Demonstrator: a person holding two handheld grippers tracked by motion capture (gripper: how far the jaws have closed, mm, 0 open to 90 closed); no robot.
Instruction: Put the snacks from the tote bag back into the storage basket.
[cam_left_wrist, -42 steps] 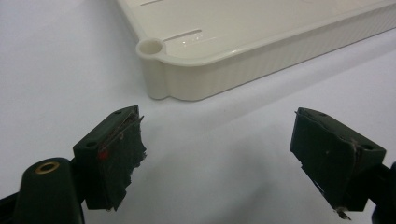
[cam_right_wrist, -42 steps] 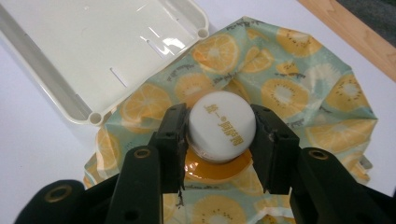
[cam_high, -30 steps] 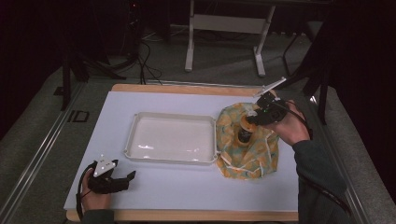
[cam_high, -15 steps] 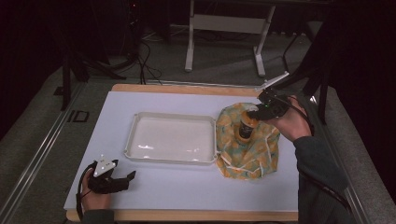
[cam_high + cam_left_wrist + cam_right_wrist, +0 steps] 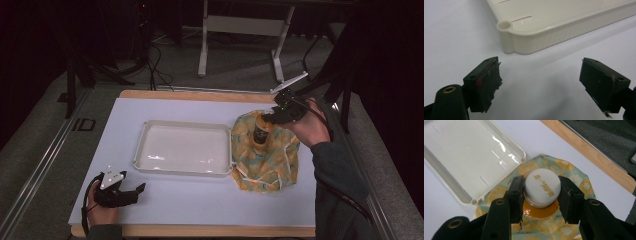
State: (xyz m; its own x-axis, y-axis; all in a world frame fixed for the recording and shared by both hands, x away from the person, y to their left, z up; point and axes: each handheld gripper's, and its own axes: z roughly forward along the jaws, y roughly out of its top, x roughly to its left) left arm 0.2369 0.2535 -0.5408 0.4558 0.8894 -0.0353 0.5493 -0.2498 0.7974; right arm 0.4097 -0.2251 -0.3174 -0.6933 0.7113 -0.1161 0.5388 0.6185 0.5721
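The bottle (image 5: 542, 188) stands on a fruit-print cloth (image 5: 265, 150) at the desk's (image 5: 200, 200) right, beside the tray (image 5: 185, 148). My right tongs (image 5: 541, 195) clamp its white cap. My left tongs (image 5: 549, 82) rest apart, near left.

The left gripper (image 5: 541, 85) is showing black jaws with frayed dark pads, a red dot and a brass-ringed screw hole, and a grey three-cornered plate on top. The right gripper (image 5: 541, 195) is wearing the same black jaws with brass-ringed holes and is glowing with a small green light; a dark teal sleeve (image 5: 335, 175) is covering the right forearm.
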